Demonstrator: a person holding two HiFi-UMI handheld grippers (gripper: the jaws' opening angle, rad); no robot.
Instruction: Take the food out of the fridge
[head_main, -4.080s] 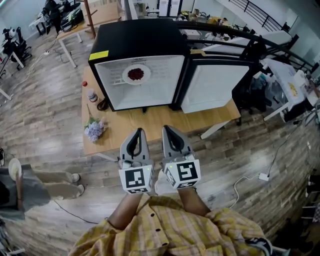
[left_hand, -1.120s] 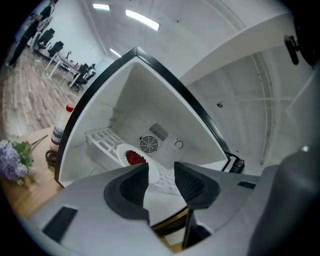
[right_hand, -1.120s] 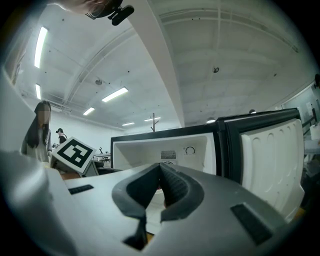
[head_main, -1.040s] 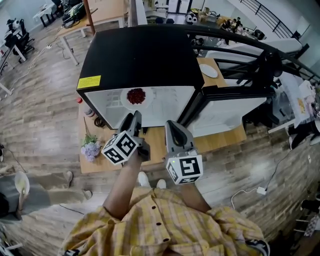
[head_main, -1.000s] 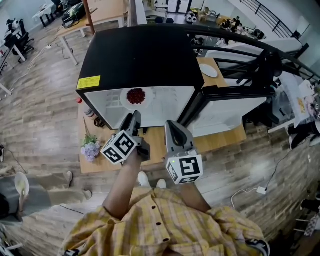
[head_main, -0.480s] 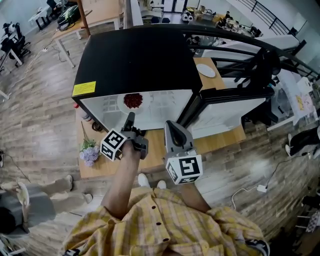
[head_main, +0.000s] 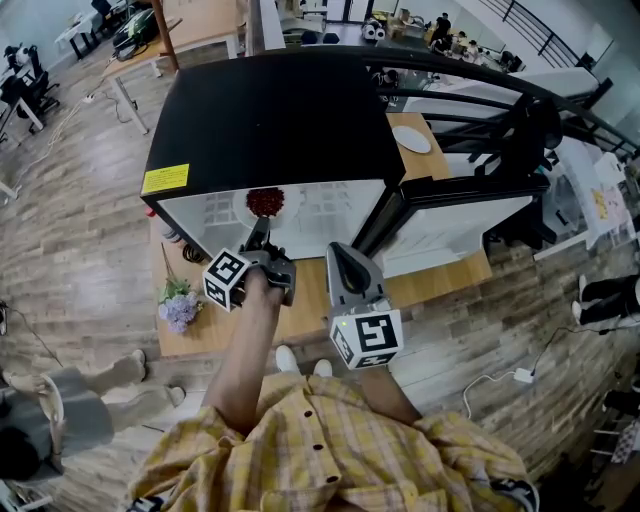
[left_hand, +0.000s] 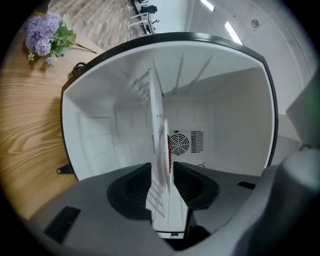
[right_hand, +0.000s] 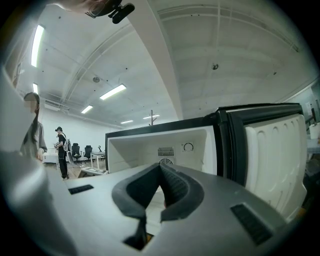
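Observation:
A black fridge (head_main: 280, 110) stands on a wooden table (head_main: 312, 312) with its door (head_main: 455, 225) swung open to the right. On its shelf inside lies a white plate (head_main: 265, 203) of red food. My left gripper (head_main: 259, 240) is rolled onto its side at the fridge mouth. In the left gripper view the plate (left_hand: 159, 145) shows edge-on between the jaws of my left gripper (left_hand: 162, 172), with the red food (left_hand: 170, 150) on it. The jaws are closing, with a narrow gap still beside each pad. My right gripper (head_main: 343, 268) hangs shut and empty in front of the fridge (right_hand: 165, 145).
Purple flowers (head_main: 178, 305) lie at the table's left end, beside a bottle (head_main: 168, 235). Another plate (head_main: 412, 140) sits behind the fridge. The open door (right_hand: 272, 155) is to the right of my right gripper. People stand at the far left (right_hand: 62, 150).
My left gripper has rolled onto its side and moved forward and down to the fridge opening, up to the plate. The right gripper has stayed put.

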